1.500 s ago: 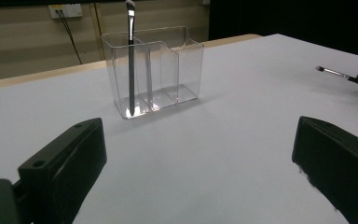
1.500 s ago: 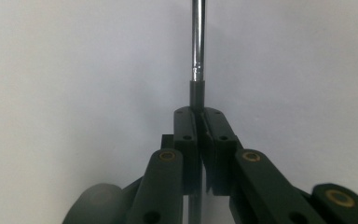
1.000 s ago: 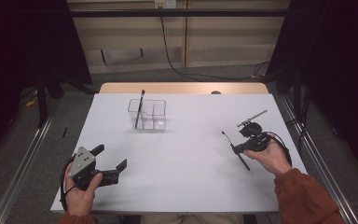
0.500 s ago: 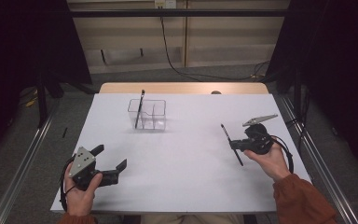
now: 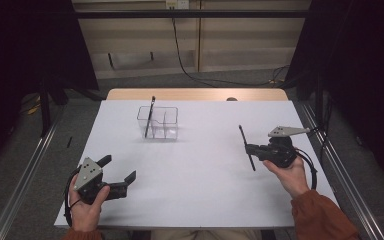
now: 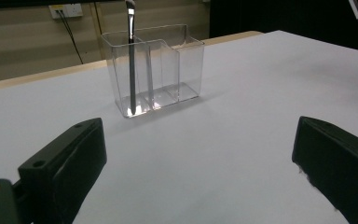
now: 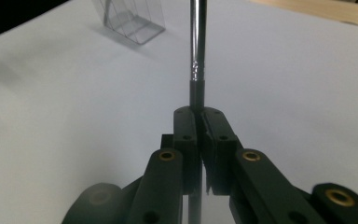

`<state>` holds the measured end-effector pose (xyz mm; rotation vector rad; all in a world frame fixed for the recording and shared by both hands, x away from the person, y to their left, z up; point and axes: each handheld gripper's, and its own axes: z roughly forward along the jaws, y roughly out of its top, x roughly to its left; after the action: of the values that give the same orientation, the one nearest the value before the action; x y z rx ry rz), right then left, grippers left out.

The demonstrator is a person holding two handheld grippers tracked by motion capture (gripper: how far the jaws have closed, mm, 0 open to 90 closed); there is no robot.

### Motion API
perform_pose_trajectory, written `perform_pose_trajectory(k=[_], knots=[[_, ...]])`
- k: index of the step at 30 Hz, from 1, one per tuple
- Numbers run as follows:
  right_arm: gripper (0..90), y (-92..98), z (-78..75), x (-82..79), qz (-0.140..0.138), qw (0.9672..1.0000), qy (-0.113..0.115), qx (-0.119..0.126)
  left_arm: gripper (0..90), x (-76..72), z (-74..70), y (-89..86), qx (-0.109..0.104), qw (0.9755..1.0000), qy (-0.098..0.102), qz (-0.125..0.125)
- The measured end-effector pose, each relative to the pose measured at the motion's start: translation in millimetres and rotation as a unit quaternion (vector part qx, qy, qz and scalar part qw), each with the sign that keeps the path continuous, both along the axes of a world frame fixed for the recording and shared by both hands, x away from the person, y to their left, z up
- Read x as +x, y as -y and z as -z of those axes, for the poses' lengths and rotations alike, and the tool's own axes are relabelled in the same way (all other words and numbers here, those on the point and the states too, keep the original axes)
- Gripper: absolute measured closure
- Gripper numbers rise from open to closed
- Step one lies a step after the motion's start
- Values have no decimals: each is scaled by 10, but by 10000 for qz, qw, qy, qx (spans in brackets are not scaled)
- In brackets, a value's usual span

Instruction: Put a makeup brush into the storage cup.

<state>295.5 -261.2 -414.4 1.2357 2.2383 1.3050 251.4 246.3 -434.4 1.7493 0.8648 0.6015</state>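
Slippage worries us most: our right hand-held gripper [image 5: 252,149] pinches a thin brush [image 7: 197,51] near one end, above the table [image 5: 200,190], well apart from the clear organizer [image 5: 158,122]. Tilting could swing it past a compartment. Our left hand-held gripper [image 5: 120,172] rests spread wide.

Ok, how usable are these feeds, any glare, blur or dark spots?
High view: dim, surroundings black, the white table evenly lit. Left gripper view: clear organizer sharp with small glints at its base, near fingers soft. Right gripper view: the brush shows a bright streak, organizer behind blurred.
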Motion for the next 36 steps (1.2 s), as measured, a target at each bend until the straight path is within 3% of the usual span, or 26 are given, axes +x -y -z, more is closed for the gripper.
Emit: perform_pose_trajectory(k=[5,11,15,24,28,36], knots=[[847,25,-32,-51,8,9990,312,308,30,-4,-7,-10,-20,10000,15,27],[848,39,-71,-100,57,9957,663,650,30,-7,-8,-11,-50,10000,30,18],[847,45,-98,-127,107,9932,878,753,30,-8,-9,-10,-60,10000,29,34],[847,47,-117,-162,62,9914,955,889,30,-12,-14,-5,-85,10000,19,47],[847,-5,-122,-164,-133,9912,866,988,30,-20,-17,42,-91,9999,5,128],[847,-139,-153,-190,-355,9898,911,1037,30,-28,-22,62,-158,9997,15,189]])
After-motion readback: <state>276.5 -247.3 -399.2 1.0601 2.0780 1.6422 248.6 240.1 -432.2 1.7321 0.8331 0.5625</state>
